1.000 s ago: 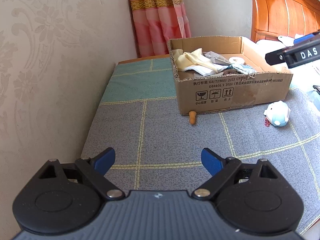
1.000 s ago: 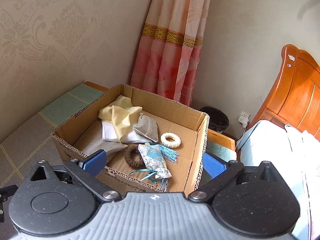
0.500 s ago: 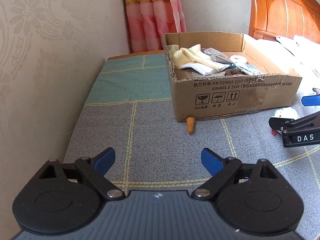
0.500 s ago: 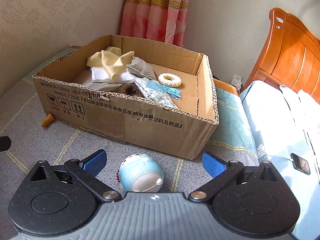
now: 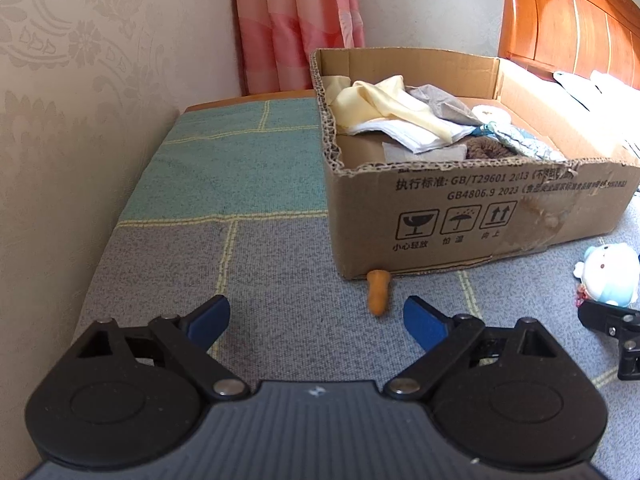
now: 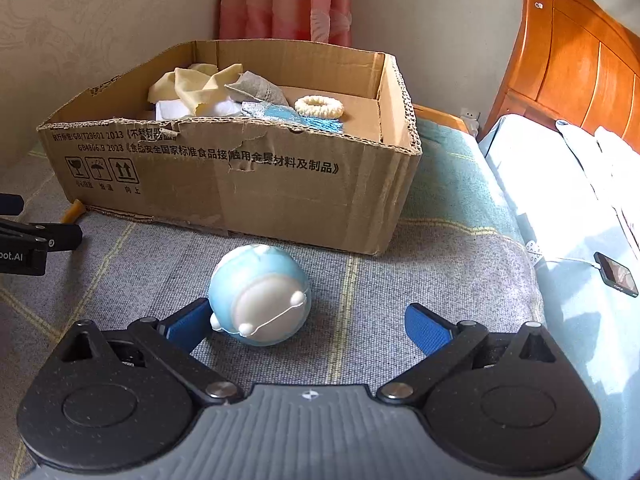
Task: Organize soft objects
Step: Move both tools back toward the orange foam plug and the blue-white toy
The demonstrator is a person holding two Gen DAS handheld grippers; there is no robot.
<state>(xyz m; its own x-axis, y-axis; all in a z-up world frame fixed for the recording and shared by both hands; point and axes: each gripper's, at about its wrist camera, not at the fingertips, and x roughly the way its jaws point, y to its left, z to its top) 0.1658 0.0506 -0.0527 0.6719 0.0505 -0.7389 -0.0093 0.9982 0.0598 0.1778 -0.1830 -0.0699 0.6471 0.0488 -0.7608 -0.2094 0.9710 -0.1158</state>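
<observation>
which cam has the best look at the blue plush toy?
Right wrist. The blue plush toy lies whole and close on the blanket between the open jaws of the right gripper, in front of the cardboard box. The left wrist view catches it small and distorted at the right edge.

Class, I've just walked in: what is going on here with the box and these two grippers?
A person is tidying soft things into a cardboard box on a carpeted surface. The right gripper is low behind a blue and white plush toy, jaws open, nothing gripped yet. The left gripper hovers open near a small orange object by the box. Cloths already lie inside.
</observation>
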